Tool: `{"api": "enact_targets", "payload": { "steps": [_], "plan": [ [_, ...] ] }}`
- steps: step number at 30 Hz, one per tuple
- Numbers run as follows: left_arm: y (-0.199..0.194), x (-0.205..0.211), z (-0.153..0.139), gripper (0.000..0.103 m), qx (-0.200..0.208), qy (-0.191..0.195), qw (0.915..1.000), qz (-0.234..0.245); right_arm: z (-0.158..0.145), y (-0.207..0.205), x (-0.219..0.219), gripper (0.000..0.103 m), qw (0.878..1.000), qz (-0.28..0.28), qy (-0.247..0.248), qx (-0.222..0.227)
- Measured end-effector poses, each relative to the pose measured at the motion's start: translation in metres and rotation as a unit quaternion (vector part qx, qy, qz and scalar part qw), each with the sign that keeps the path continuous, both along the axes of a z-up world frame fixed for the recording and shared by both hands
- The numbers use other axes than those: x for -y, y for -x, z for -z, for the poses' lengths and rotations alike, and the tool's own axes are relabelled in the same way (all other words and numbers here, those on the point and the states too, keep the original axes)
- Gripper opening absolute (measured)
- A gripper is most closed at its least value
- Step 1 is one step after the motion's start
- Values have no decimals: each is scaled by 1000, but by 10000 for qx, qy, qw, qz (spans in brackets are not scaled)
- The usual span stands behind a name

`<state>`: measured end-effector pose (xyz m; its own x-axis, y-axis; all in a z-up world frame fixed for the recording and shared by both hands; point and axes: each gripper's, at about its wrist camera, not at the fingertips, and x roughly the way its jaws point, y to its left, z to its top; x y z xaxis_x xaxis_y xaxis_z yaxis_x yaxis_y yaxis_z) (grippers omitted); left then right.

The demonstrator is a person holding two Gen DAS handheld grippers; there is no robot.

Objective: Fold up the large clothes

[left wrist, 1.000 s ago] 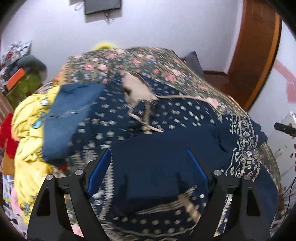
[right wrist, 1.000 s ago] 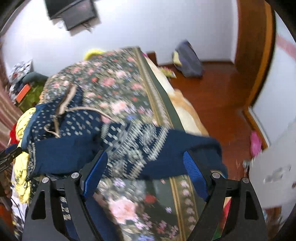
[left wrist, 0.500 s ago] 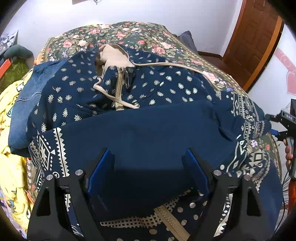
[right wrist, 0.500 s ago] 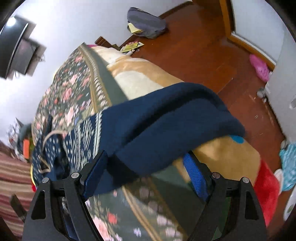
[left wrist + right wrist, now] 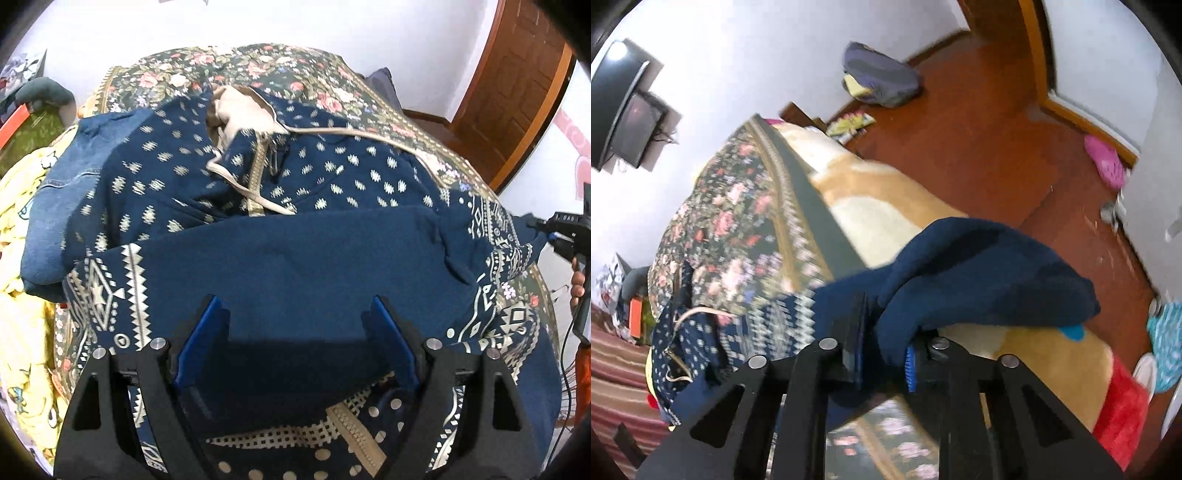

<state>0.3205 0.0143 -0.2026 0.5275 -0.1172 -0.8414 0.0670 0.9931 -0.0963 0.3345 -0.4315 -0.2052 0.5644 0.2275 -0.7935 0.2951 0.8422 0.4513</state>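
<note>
My right gripper has just closed on the navy hoodie's sleeve at the bed's edge; my left gripper hangs spread above its body. The bunched fleece could slip free.

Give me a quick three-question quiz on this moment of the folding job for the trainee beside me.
1. True or false: the right gripper is clamped on the navy sleeve of the hoodie.
2. Are the left gripper jaws open or shut?
3. What lies at the hoodie's left edge in the left wrist view? A) blue jeans B) a white towel C) a red pillow

Key
1. True: the right jaws have just closed, and the sleeve cloth is pinched between the blue pads.
2. Open: the pads stand wide apart over the plain navy cloth, pressing nothing.
3. A: the jeans lie there, partly under the hoodie, on the floral bedspread.
</note>
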Motion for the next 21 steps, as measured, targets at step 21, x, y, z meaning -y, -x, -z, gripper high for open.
{"api": "enact_targets", "payload": {
  "steps": [21],
  "plan": [
    [65, -68, -40, 82, 589, -60, 9976, -349, -69, 6, -277, 10, 9417, -3247, 393, 783]
  ]
}}
